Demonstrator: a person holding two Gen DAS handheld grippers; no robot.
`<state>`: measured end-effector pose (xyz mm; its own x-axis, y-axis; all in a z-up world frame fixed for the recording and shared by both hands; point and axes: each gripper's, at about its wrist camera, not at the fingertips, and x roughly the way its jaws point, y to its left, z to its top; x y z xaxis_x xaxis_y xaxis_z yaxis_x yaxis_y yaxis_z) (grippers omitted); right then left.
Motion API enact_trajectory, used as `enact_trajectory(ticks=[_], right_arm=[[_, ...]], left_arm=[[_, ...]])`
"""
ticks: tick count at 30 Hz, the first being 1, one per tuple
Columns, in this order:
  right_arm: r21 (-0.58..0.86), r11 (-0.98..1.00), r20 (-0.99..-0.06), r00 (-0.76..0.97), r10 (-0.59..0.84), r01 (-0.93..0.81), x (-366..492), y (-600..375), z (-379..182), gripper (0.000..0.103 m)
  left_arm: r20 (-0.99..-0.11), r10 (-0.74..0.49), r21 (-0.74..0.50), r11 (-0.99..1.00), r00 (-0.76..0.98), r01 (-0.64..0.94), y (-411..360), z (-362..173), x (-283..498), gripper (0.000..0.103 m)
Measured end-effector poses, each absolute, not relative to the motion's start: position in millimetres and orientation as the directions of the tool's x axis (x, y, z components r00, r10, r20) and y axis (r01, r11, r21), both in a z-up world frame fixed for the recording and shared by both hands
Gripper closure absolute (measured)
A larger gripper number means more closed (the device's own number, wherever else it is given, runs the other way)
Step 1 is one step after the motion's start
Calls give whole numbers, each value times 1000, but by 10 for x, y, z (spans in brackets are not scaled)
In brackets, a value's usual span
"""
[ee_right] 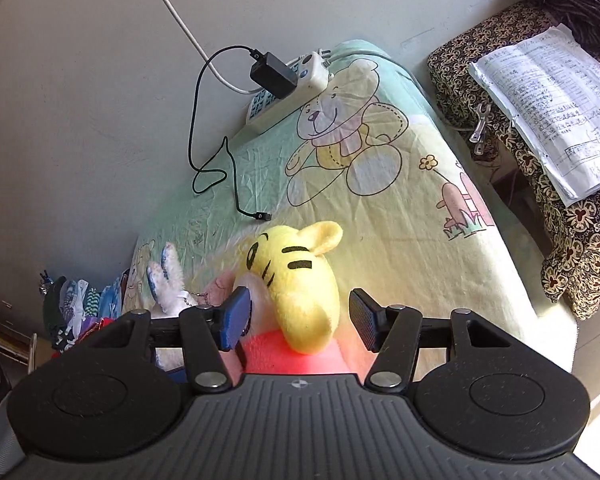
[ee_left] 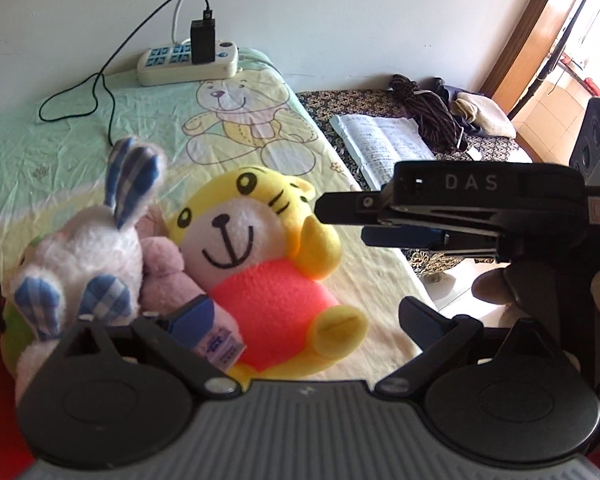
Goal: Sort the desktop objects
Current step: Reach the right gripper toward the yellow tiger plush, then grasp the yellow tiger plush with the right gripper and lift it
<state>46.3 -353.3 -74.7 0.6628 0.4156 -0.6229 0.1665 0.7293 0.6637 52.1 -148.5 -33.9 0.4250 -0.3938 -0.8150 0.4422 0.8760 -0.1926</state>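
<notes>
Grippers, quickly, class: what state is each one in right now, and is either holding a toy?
Left gripper: open, holding nothing.
Right gripper: open, its fingers either side of the yellow tiger plush, not yet gripping it.

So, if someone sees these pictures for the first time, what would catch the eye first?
Most likely the yellow tiger plush with its red belly, lying in the middle of the cartoon-bear sheet. The open right gripper straddles its head. Beside it on the left lies a white rabbit plush with blue checked ears, and a white power strip sits by the wall.
</notes>
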Motion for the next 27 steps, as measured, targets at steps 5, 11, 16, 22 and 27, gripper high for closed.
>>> enact_trajectory(ticks=[5, 11, 16, 22, 27], right_arm=[[690, 714, -602, 645, 470, 123, 551, -3564, -814, 44], [716, 692, -606, 572, 553, 90, 730, -3548, -1037, 44], [762, 640, -584, 527, 617, 94, 848, -3523, -1229, 55], [794, 602, -546, 529, 650, 80, 810, -3536, -1208, 70], [755, 654, -573, 538, 618, 52, 620, -3531, -1024, 73]], left_arm=[[-838, -357, -160, 884, 413, 439, -1577, -450, 632, 2], [-859, -329, -140, 888, 392, 439, -1623, -590, 780, 4], [-866, -318, -135, 892, 387, 432, -1625, -653, 859, 11], [-866, -311, -118, 888, 392, 444, -1678, -654, 850, 11], [-862, -322, -113, 875, 392, 470, -1703, -596, 769, 17]])
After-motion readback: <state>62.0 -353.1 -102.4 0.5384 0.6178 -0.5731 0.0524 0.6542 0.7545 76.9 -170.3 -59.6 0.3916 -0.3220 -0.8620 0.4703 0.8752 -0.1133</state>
